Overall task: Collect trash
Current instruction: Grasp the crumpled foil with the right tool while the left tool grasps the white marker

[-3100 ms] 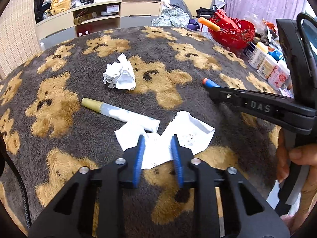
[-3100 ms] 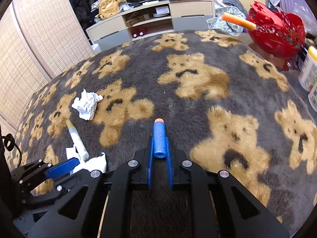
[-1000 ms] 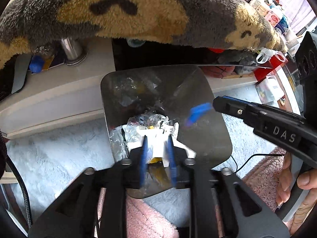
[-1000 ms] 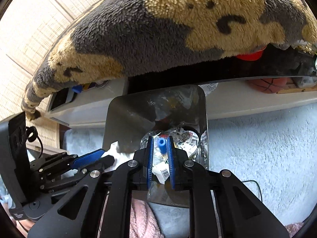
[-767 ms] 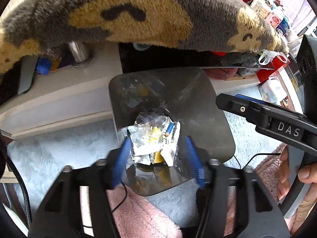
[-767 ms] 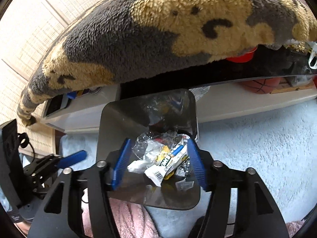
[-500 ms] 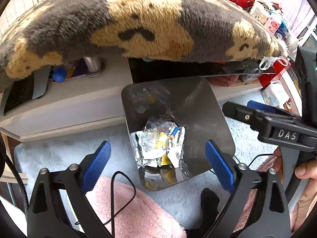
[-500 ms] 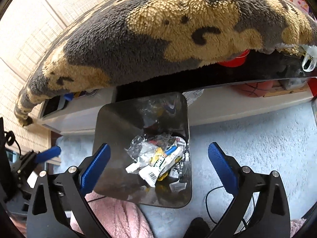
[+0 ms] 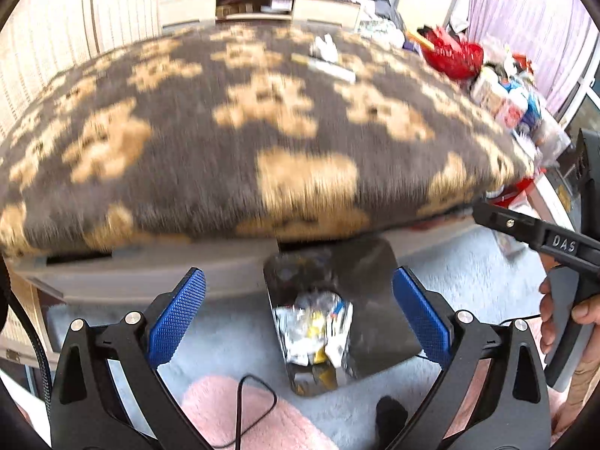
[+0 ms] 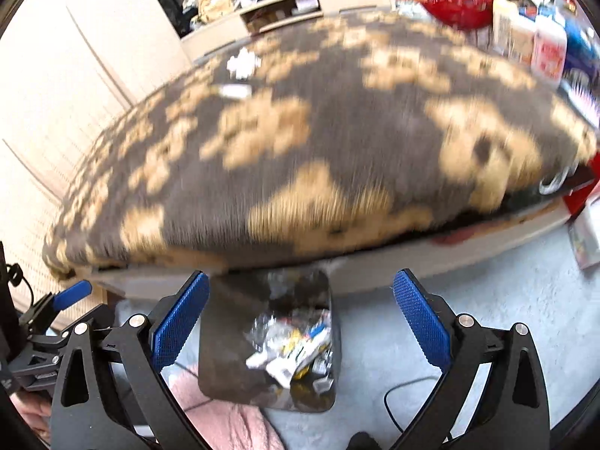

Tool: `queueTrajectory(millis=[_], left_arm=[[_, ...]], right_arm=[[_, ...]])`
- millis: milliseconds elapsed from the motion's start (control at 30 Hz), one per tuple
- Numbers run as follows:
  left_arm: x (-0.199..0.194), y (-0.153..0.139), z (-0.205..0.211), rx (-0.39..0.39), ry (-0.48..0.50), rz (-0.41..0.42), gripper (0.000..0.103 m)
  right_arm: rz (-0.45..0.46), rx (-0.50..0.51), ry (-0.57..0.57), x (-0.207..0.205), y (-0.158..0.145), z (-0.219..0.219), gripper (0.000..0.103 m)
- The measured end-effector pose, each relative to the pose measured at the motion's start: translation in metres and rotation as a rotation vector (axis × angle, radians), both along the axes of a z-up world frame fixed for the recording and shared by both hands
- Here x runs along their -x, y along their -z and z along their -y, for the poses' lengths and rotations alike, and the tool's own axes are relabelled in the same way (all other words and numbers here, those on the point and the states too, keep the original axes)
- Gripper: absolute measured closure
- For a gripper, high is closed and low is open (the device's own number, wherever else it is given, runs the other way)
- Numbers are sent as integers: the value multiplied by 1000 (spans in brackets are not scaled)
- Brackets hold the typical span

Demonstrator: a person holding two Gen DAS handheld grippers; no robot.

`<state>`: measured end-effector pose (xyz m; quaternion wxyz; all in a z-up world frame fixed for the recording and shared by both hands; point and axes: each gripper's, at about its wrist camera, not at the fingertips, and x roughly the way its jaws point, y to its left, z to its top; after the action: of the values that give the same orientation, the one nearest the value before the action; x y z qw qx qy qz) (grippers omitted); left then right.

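Already I had both tools, left [image 9: 298,313] and right [image 10: 300,317], spread wide and empty above the bin [image 10: 225,356] holding wrappers [image 10: 292,348], while crumpled paper [image 9: 325,48] and a tube [image 9: 330,68] remained near the blanket's [image 9: 187,142] far edge.

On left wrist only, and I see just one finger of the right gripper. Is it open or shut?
Observer: Open. The right gripper has its jaws spread wide, with nothing between them.
Operator: What's it pointed at?
Observer: In the right wrist view the trash bin sits low between its fingers, nearer the left one, with wrappers piled inside.
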<state>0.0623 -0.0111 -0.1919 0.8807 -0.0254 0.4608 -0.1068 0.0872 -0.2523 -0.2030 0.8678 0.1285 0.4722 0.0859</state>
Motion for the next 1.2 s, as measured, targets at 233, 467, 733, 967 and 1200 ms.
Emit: queueTrajectory(millis=[233,467,733,967,1200], left_arm=[[-51,-29,5,9,-4,45,8],[-119,-32,21,-19,15,50,8],[-178,-13,30,-35,20,18,8],[-212,-4,32,-39,16,12,8],[-233,-1,35,-33,16,12,8]], right_arm=[[70,35,6,-58,-40,5,4],[99,36,-7,-133,-53,-12,4],[88,-11,-44,-209,-47,-33,24],[53,6,-156,-266,-30,-68,56],[17,1,-190,-298,-9,-74,66]])
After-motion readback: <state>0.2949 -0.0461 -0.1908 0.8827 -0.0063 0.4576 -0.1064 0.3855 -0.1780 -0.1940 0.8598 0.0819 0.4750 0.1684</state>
